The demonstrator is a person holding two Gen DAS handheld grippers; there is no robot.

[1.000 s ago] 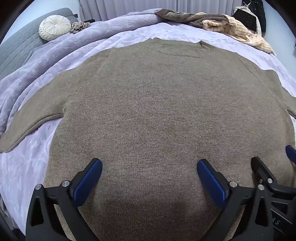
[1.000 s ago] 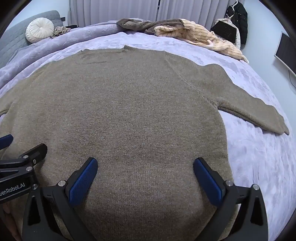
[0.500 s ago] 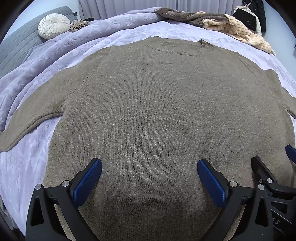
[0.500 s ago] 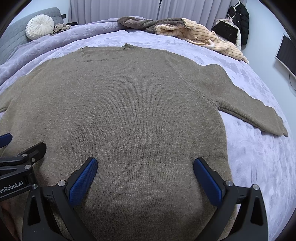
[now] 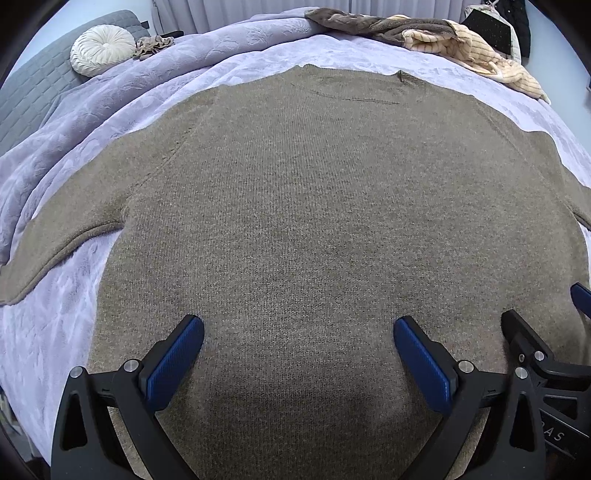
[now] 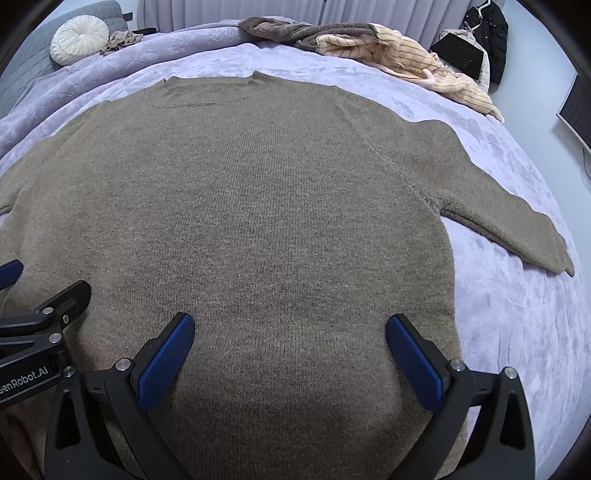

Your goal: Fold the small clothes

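Note:
A brown knit sweater (image 5: 303,206) lies flat and spread out on a lilac bedspread (image 5: 55,314), neck at the far side, both sleeves out to the sides. It fills the right wrist view too (image 6: 258,206). My left gripper (image 5: 298,343) is open and empty above the sweater's lower body. My right gripper (image 6: 290,339) is open and empty above the lower body further right. The two grippers are side by side; each shows at the edge of the other's view (image 5: 535,354) (image 6: 44,314). The hem is hidden below the frames.
A pile of other clothes (image 6: 369,48) lies at the far edge of the bed (image 6: 517,295). A round cream cushion (image 5: 103,48) sits on a grey couch at the far left. A dark jacket (image 6: 491,33) hangs at the far right.
Both grippers have moved slightly and tilted down a little over the sweater; the scene has shifted a bit lower in both views. The sweater has not moved.

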